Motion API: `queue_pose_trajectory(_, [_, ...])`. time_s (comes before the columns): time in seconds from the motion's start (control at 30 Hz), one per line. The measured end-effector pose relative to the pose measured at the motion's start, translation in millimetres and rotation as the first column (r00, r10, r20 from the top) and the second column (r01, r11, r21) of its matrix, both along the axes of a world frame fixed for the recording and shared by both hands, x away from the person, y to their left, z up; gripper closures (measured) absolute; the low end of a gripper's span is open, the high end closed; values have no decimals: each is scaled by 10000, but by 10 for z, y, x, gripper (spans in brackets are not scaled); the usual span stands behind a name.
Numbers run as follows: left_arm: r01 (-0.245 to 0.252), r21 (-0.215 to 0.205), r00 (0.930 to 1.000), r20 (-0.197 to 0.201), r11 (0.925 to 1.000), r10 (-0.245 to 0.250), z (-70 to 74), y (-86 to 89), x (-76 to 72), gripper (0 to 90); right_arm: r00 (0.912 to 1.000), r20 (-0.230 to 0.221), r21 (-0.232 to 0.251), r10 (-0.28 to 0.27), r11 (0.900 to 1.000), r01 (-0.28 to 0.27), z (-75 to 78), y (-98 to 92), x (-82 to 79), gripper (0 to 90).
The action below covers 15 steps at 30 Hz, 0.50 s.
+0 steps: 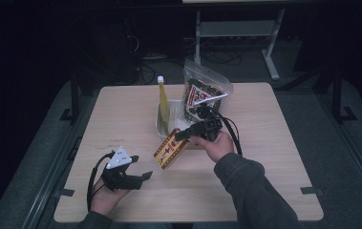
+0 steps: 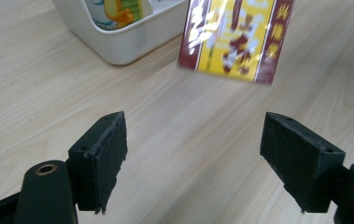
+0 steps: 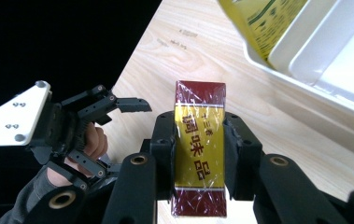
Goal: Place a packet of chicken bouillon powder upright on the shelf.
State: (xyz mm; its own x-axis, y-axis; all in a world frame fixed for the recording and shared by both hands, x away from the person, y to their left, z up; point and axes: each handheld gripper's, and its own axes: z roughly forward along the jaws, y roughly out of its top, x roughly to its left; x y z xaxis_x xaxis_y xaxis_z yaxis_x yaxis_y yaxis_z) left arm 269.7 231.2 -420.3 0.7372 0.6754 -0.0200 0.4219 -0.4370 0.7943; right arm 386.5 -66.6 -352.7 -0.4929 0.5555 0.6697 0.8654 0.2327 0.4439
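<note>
Clamping red-yellow box (image 3: 199, 149) between right gripper (image 3: 199, 154) fingers; left gripper (image 2: 193, 156) fingers wide, empty.

Pale matt wood-grain table (image 2: 34, 84). Glossy film-wrapped red-yellow box (image 3: 199, 149). Smooth white plastic tray (image 2: 123, 39). Matt black, rough-faced pads (image 2: 114, 154). Clear shiny plastic bag (image 1: 206, 90).

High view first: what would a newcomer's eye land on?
The red-and-yellow box, clamped in the right hand-held gripper near the table's middle, in front of the white tray. Next, the tall yellow bottle standing in that tray, and the left hand-held gripper open, holding nothing.
</note>
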Motion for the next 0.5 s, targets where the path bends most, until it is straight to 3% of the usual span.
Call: queue_pose_trajectory(0.5, [-226, -53, 9995, -223, 9997, 224, -43, 102, 36, 218, 9970, 475, -188, -606, 9979, 616, 248, -193, 14, 682])
